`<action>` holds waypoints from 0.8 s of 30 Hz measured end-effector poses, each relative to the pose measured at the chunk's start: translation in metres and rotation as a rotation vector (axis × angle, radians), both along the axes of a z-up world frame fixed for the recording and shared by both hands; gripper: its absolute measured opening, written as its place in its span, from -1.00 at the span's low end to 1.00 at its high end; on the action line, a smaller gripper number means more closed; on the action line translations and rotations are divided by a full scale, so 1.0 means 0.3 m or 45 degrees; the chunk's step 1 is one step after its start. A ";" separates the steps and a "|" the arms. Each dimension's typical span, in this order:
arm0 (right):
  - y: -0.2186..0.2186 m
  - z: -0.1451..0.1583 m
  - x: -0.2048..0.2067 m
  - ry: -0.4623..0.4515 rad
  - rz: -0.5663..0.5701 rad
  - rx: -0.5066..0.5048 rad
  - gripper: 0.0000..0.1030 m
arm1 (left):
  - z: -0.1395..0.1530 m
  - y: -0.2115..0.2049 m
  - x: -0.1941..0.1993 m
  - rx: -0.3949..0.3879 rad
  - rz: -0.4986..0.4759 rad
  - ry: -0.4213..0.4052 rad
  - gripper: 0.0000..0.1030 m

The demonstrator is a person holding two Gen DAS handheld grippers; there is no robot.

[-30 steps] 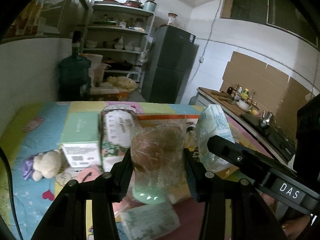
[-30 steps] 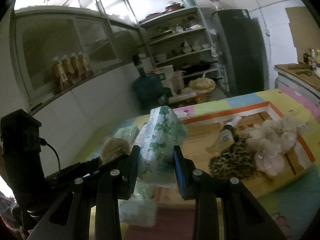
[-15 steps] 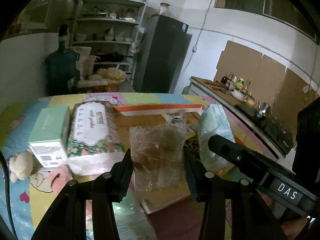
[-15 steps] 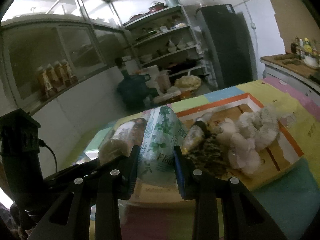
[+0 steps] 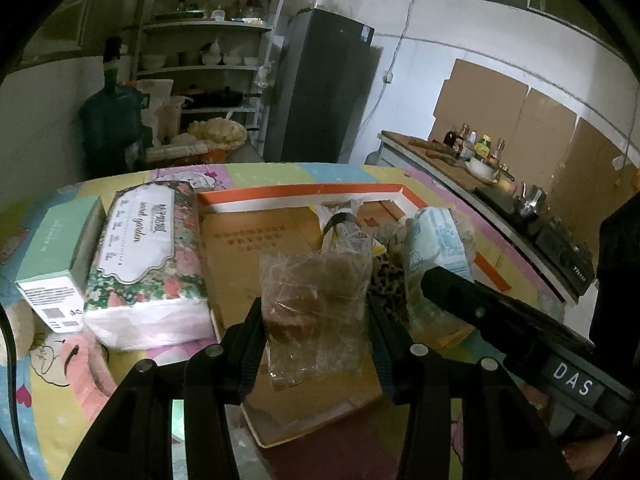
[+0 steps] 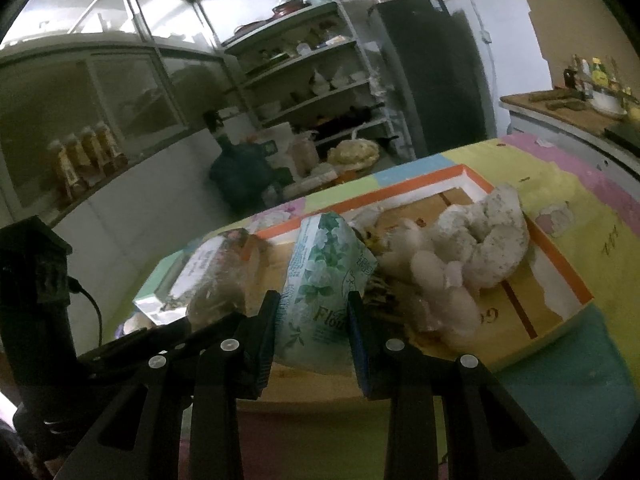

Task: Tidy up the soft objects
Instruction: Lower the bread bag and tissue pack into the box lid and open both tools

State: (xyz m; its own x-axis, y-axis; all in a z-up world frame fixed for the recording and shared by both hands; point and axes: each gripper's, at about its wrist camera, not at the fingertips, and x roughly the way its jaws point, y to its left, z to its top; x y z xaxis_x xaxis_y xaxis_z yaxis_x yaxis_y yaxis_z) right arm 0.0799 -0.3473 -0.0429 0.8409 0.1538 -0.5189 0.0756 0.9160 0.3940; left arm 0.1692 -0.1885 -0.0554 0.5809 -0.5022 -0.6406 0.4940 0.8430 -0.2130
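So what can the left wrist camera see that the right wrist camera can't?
Only the left wrist view shows the stove on the counter, and the left tongs squeezing a clear plastic bag with something brown inside.

Only the right wrist view shows the fluffy white plush toy lying in the tray, and the right tongs squeezing the green flowery tissue pack.

Both show the orange-rimmed cardboard tray, the shelves, the dark fridge and the colourful tablecloth.
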 end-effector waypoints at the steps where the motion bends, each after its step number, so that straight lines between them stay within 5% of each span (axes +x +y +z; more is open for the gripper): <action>1: -0.005 -0.004 0.001 0.002 -0.004 0.000 -0.35 | -0.003 -0.004 0.004 0.004 -0.001 0.002 -0.07; 24: -0.076 -0.078 0.055 0.089 -0.034 -0.006 -0.34 | -0.093 -0.123 0.053 0.107 -0.034 0.031 -0.07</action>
State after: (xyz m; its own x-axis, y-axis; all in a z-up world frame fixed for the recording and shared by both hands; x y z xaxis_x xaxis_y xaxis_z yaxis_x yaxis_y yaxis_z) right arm 0.0964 -0.3702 -0.0663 0.8063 0.1291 -0.5772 0.1274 0.9151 0.3827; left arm 0.1851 -0.2254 -0.0833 0.5515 -0.4612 -0.6951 0.5123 0.8449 -0.1541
